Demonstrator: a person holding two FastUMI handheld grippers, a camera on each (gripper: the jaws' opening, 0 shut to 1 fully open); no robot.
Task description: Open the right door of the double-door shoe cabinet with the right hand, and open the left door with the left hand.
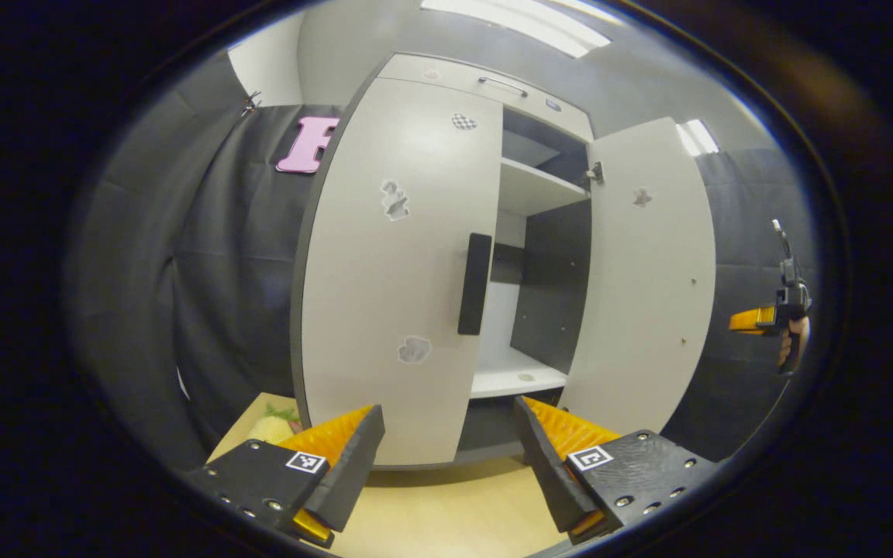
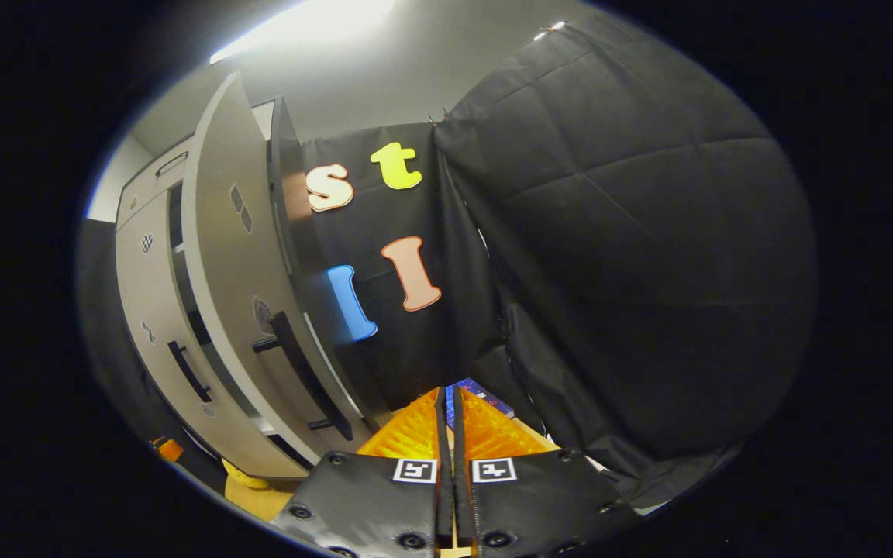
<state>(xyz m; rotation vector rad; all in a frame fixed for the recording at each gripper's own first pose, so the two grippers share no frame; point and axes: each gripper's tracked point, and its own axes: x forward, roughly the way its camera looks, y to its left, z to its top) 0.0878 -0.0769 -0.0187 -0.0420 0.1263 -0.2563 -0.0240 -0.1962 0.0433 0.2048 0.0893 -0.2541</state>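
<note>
The light grey shoe cabinet (image 1: pixel 415 70) stands straight ahead in the left gripper view. Its left door (image 1: pixel 384 271) is closed and carries a black vertical handle (image 1: pixel 475 283). Its right door (image 1: pixel 648 271) is swung wide open, showing the shelves (image 1: pixel 536 186) inside. My left gripper (image 1: pixel 446 411) is open, low in front of the cabinet, short of the left handle. The right gripper (image 1: pixel 760 319), in a hand, hovers right of the open door. In the right gripper view my right gripper (image 2: pixel 448 399) is shut on nothing, beside the open right door (image 2: pixel 222 256) and its black handle (image 2: pixel 303 364).
A top drawer with a metal handle (image 1: pixel 502 84) sits above the doors. The cabinet rests on a wooden surface (image 1: pixel 446 504), with a pale yellow-green object (image 1: pixel 272 426) at its lower left corner. Black cloth walls (image 2: pixel 632 271) close in on both sides.
</note>
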